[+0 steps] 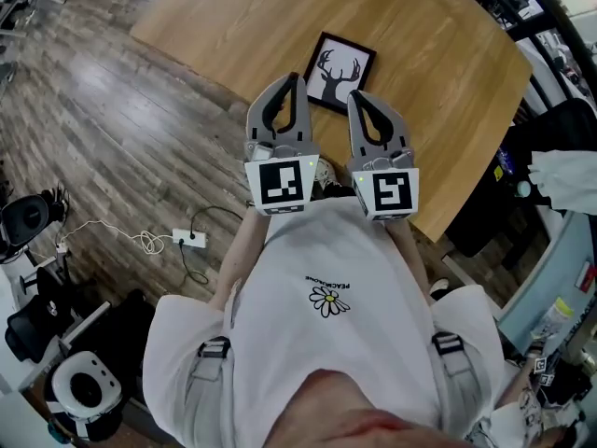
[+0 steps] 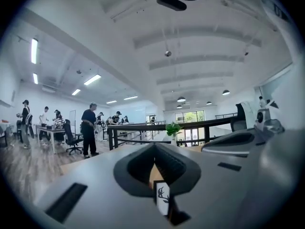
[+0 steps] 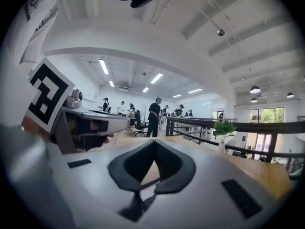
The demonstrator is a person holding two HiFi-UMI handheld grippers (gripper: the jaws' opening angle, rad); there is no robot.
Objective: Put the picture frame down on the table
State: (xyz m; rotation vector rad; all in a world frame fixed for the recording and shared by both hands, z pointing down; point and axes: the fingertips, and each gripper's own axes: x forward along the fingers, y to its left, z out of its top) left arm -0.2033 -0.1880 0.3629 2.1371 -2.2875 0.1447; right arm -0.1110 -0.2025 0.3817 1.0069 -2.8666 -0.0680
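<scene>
You held the left gripper (image 1: pixel 293 80) and right gripper (image 1: pixel 358 96) side by side over the near edge of the table (image 1: pixel 215 26), jaws closed tight on nothing. The picture frame (image 1: pixel 339 71) lay flat on the table, just past their tips.

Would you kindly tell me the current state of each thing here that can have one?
picture frame: lying flat on the table, face up, touched by neither gripper.
left gripper: shut, nothing between its jaws, held clear of the frame.
right gripper: shut, nothing between its jaws, held beside the left gripper.
</scene>
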